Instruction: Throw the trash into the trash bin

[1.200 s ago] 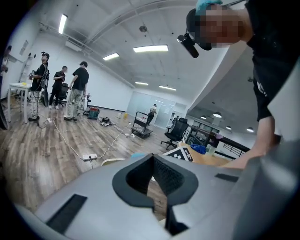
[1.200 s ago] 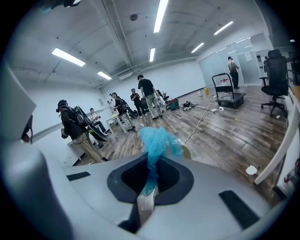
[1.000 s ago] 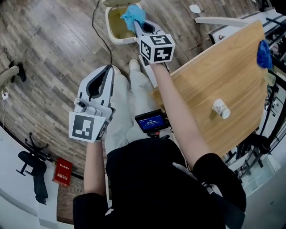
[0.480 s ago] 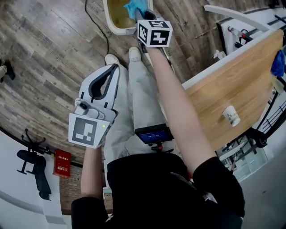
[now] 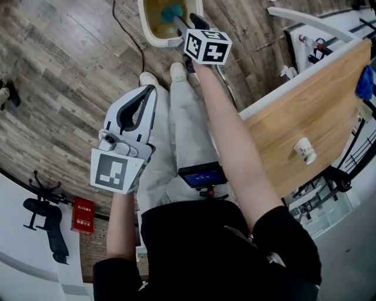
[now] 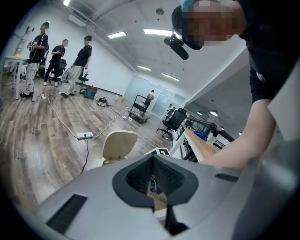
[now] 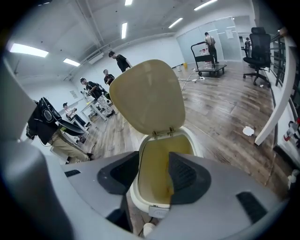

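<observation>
From the head view, the right gripper (image 5: 187, 20) reaches over the trash bin (image 5: 154, 38), and a blue wad of trash (image 5: 172, 12) lies inside the bin just beyond its tips. The right gripper view does not show the wad. There the right gripper (image 7: 154, 174) has its jaws apart and opening, with nothing between them but the yellowish inside of the bin (image 7: 140, 201). That view also shows the lid (image 7: 147, 98) standing upright behind the opening, which the head view cuts off.

The left gripper (image 5: 147, 97) hangs lower in the picture, over the person's left leg and well apart from the bin. In its own view the left gripper (image 6: 154, 180) has its jaws closed together on nothing, and the bin lid (image 6: 117, 145) shows past them.

The bin stands on the wood floor (image 5: 59, 70) just ahead of the person's shoes (image 5: 178, 70). A black cable (image 5: 120, 29) runs along the floor close by the bin's left side, and beyond it the floor is open. To the right of the right arm is the edge of a wooden table (image 5: 305, 111) with a paper cup (image 5: 304, 150) lying on it. The right gripper view shows a white scrap (image 7: 248, 131) on the floor to the right of the bin
</observation>
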`<control>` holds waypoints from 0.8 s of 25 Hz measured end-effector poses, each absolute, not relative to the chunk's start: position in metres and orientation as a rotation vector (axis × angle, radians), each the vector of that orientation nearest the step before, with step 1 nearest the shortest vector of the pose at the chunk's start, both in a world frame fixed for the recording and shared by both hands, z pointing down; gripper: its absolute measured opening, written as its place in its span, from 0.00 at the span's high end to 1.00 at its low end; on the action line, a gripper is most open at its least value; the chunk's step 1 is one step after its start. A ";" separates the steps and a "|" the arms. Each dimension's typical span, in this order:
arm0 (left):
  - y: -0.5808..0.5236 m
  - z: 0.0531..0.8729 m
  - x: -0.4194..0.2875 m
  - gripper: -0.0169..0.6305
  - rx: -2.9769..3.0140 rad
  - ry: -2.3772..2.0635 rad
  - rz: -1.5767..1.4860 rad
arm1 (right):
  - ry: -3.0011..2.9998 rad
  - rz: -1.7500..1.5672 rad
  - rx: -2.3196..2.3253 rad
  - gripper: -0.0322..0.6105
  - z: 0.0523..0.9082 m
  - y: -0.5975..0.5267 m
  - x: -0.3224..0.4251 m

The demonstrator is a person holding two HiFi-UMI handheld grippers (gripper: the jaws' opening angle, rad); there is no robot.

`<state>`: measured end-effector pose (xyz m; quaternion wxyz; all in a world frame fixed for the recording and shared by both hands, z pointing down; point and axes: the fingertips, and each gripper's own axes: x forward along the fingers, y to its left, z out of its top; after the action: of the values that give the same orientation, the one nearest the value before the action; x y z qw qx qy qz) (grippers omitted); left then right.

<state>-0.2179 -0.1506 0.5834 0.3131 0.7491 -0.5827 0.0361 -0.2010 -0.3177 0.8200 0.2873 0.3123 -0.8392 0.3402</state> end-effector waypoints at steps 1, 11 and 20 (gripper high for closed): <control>-0.151 0.580 -0.218 0.98 1.980 -1.540 0.084 | -2.245 0.899 0.834 0.68 0.815 -0.318 -0.202; -0.146 0.498 -0.226 0.98 2.097 -1.607 0.104 | -2.529 0.625 0.753 0.90 0.653 -0.291 -0.215; -0.148 0.382 -0.223 0.98 2.278 -1.728 -0.035 | -2.899 0.217 0.725 0.95 0.414 -0.235 -0.183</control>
<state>-0.2232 -0.1483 0.3815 0.1404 0.7887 -0.5984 -0.0122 -0.1830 -0.2353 0.4136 0.0727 0.2413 -0.9650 0.0722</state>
